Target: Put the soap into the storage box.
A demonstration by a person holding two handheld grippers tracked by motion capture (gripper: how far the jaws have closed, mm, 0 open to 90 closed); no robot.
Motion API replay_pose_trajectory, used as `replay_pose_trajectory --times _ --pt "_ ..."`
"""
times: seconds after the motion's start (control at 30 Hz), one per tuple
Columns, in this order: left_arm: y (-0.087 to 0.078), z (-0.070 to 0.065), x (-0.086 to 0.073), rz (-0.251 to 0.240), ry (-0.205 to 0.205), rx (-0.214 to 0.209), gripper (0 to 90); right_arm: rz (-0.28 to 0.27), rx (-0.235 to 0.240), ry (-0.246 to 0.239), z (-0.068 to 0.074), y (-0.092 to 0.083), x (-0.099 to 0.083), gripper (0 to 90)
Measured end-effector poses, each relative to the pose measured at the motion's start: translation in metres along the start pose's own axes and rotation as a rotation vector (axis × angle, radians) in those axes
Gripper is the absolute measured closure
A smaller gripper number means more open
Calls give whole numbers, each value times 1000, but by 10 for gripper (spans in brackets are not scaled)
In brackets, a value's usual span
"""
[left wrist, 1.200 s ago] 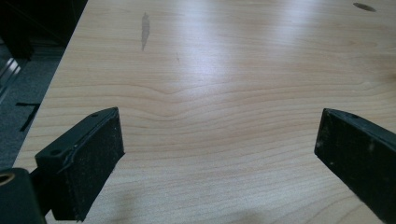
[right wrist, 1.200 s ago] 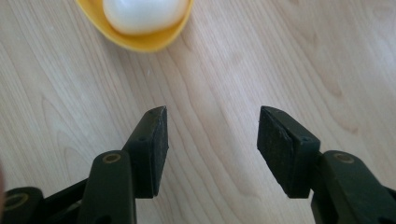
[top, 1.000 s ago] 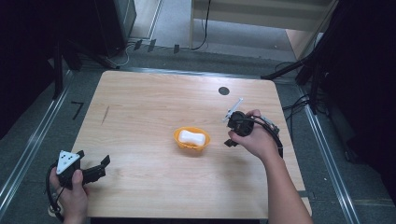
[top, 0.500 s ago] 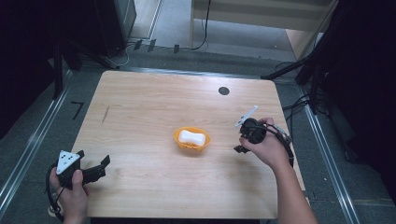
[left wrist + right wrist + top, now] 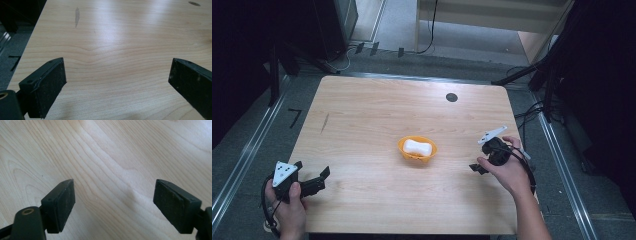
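Note:
An orange bowl [image 5: 417, 149] with a white block [image 5: 417, 146] in it sits at the middle of the wooden table [image 5: 372, 110]. My right gripper [image 5: 479, 167] is to the right of the bowl, apart from it, held low over the wood. Its jaws have just been opening, and in the right gripper view the right gripper [image 5: 113, 192] is open with bare wood between the pads. My left gripper [image 5: 312, 169] rests at the near left corner; in its own view the left gripper [image 5: 117, 72] is wide open, with nothing in it.
A small black round hole [image 5: 451, 97] marks the far part of the table. A dark streak [image 5: 325, 122] lies on the left side, and the streak [image 5: 77, 16] appears again ahead of the left jaws. Dark floor and cables surround the table.
My right hand has drawn back from beside the bowl, going right and toward the near edge, and a little lower. The left hand has stayed where it was.

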State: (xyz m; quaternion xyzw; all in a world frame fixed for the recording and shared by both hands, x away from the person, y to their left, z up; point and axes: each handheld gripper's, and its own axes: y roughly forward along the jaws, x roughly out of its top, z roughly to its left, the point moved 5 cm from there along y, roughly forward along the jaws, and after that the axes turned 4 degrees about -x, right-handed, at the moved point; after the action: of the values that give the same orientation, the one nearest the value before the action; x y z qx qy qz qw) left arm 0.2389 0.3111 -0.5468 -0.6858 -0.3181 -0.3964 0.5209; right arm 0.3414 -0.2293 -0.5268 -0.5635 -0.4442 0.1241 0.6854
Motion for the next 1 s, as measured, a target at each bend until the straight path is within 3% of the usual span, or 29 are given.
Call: replay_pose_trajectory --times 0.17,0.4,0.67,1.0 --pt "0 0 0 0 2 1 16 -91 -20 48 -2 -3 -15 130" --pt "0 0 0 0 8 0 16 -161 -37 104 -3 -4 -40 25" --pt "0 -1 0 1 7 -1 16 -249 -72 168 -2 -7 -66 0" --pt "-1 -1 0 -2 11 0 16 -333 -58 248 -2 -10 -99 0"
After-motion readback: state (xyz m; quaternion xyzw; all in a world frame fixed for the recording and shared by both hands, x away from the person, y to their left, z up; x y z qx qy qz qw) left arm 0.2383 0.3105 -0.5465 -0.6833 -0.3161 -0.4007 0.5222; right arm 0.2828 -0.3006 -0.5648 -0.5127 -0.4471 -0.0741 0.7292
